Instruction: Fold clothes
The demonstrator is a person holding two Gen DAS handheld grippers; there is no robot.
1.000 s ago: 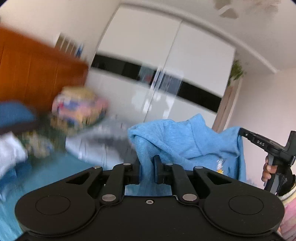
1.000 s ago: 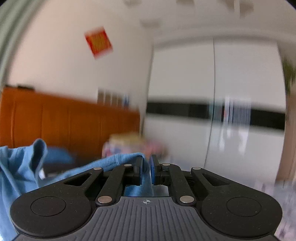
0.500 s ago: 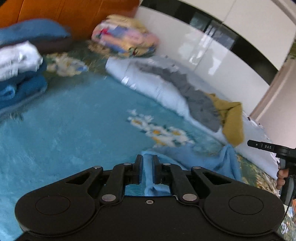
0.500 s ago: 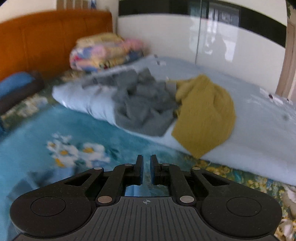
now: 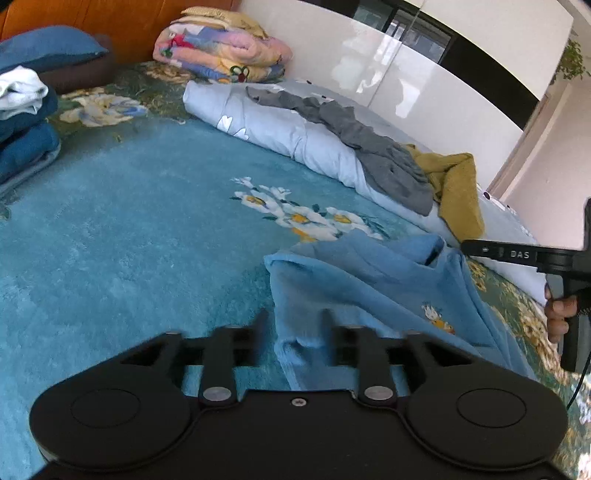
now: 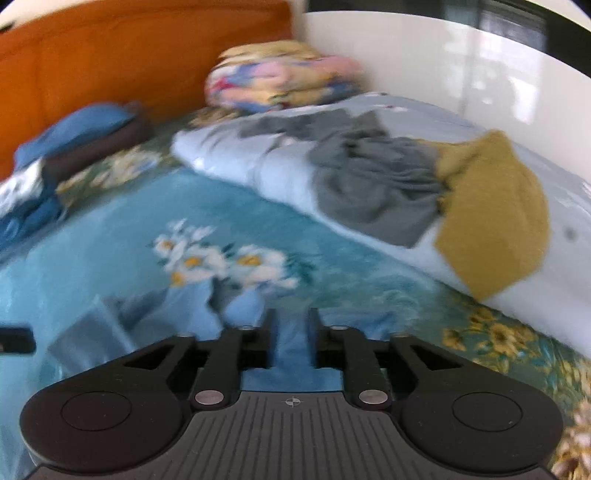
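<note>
A light blue sweatshirt (image 5: pixel 369 280) with a small cartoon print lies crumpled on the teal flowered blanket (image 5: pixel 129 221). My left gripper (image 5: pixel 294 321) sits low over its near left edge. Its jaws are opening, and the cloth lies loose between the fingers. In the right wrist view the same sweatshirt (image 6: pixel 184 310) spreads to the left. My right gripper (image 6: pixel 292 325) is also opening, with a strip of blue cloth in the gap between its fingers. The right gripper (image 5: pixel 517 254) also shows at the left wrist view's right edge, held by a hand (image 5: pixel 557 314).
A grey garment (image 5: pixel 369 147) and a mustard one (image 5: pixel 454 188) lie on a rolled pale blue duvet (image 5: pixel 280 129) by the white wardrobe. A folded floral quilt (image 5: pixel 221 51) sits at the orange headboard (image 5: pixel 110 18). Folded clothes (image 5: pixel 22 122) are stacked at far left.
Both grippers came down from mid-air, where they held the blue sweatshirt up, to the bed. The sweatshirt now rests on the blanket. Both pairs of jaws have parted.
</note>
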